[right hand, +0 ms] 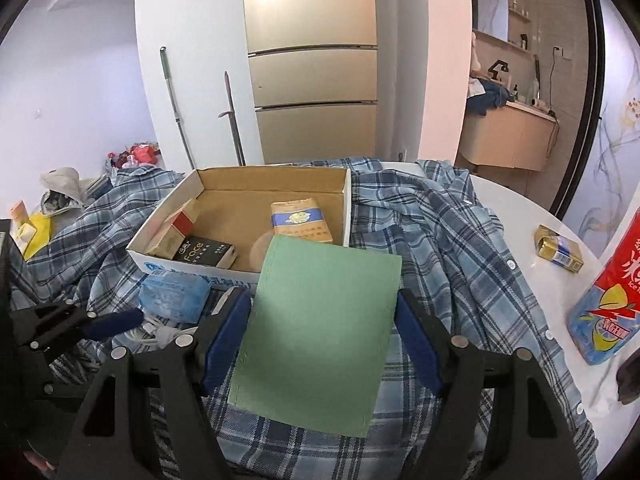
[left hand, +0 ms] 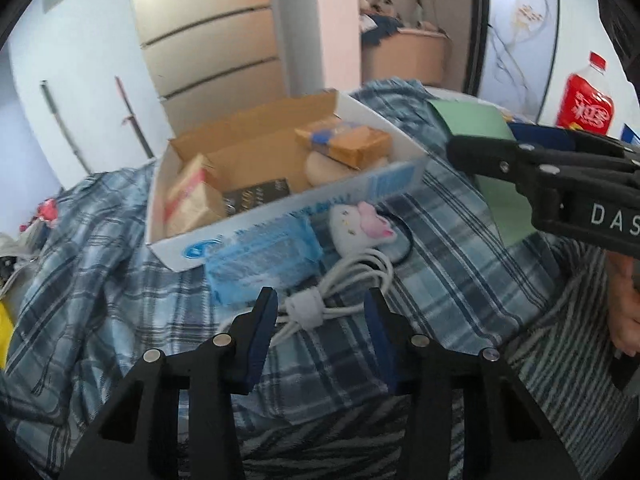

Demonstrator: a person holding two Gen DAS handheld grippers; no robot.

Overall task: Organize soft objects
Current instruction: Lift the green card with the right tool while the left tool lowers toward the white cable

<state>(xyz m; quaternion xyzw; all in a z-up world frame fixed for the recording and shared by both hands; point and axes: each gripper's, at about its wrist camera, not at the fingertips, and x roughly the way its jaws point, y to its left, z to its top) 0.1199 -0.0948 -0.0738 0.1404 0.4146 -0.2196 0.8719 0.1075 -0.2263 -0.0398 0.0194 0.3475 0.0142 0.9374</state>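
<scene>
A white cardboard box (left hand: 280,208) (right hand: 347,208) sits on a blue plaid shirt (left hand: 100,280) (right hand: 440,240) and holds tissue packs, a black box and a round puff. My left gripper (left hand: 320,304) is open over a bundled white cable (left hand: 340,288), with a blue tissue pack (left hand: 260,260) (right hand: 174,296) and a white cat plush (left hand: 360,226) just ahead. My right gripper (right hand: 324,312) is shut on a green cloth (right hand: 320,340) (left hand: 480,120), held above the shirt in front of the box.
A red drink bottle (left hand: 586,100) (right hand: 612,284) and a gold tissue pack (right hand: 558,248) stand on the white table (right hand: 520,216) at the right. A fridge (right hand: 312,60) is behind. Clutter lies at the far left (right hand: 60,192).
</scene>
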